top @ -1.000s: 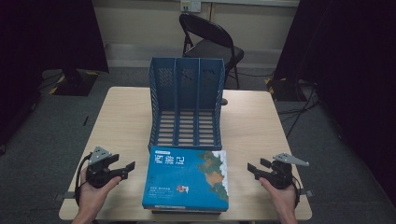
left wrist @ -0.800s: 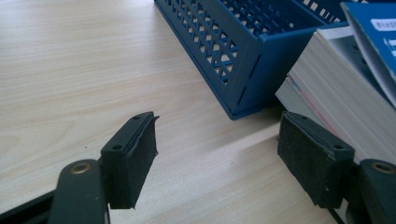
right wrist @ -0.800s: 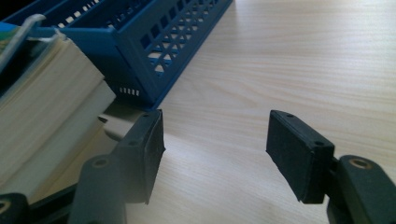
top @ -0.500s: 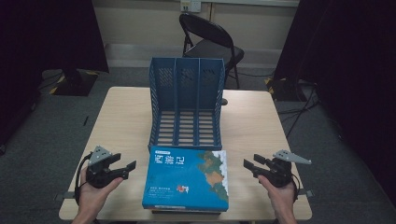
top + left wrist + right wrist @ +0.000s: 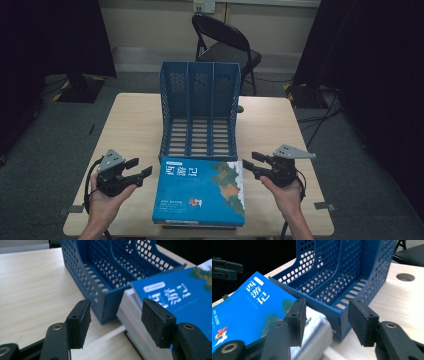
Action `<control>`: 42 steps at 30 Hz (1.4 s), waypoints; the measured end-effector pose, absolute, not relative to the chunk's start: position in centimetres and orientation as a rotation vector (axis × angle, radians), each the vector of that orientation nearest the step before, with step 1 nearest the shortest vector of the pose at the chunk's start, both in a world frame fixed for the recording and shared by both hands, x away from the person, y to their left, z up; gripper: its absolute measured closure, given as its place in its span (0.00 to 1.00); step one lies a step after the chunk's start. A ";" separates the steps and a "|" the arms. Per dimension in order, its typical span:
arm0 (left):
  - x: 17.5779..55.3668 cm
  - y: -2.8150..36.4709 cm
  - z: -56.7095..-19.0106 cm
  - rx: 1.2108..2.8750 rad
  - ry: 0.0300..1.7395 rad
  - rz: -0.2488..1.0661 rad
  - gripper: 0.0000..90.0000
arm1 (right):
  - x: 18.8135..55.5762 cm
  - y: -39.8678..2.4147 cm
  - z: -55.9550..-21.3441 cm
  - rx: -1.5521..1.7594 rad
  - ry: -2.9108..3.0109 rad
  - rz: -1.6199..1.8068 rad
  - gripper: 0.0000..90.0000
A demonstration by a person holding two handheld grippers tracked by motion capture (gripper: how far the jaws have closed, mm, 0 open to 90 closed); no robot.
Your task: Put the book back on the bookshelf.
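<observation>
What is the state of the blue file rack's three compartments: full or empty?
Empty. In the high view, the blue file rack shows bare slotted floors in all three compartments; the blue book lies flat on the table in front of it.

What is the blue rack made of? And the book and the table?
Rack: probably moulded plastic, with even punched holes and a dull sheen. Book: paper, with white page edges and a glossy printed cover. Table: pale wood-look top, faint grain, maybe laminate.
</observation>
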State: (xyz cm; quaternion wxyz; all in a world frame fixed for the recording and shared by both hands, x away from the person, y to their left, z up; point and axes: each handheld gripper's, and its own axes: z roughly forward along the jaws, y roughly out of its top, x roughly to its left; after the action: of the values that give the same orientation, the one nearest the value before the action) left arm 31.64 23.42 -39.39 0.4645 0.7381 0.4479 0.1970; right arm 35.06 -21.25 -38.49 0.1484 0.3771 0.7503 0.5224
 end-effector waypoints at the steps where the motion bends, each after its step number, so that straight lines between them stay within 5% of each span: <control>1: 31.9 22.7 -39.1 1.820 1.079 0.466 0.45 | 35.5 -20.6 -38.7 1.071 2.186 1.505 0.58; 15: 32.7 21.2 -41.6 1.841 1.032 0.250 0.60 | 36.6 -19.0 -42.0 1.098 2.254 1.482 0.68; 42: 33.5 19.3 -41.3 1.878 1.047 0.228 0.67 | 34.0 -19.8 -41.7 1.074 2.294 1.409 0.70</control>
State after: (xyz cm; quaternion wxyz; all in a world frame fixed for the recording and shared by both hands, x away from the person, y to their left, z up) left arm 33.53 19.34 -41.30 0.4705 0.7664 0.4274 0.0929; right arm 34.02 -19.82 -41.66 0.1213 0.3679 0.7855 0.4827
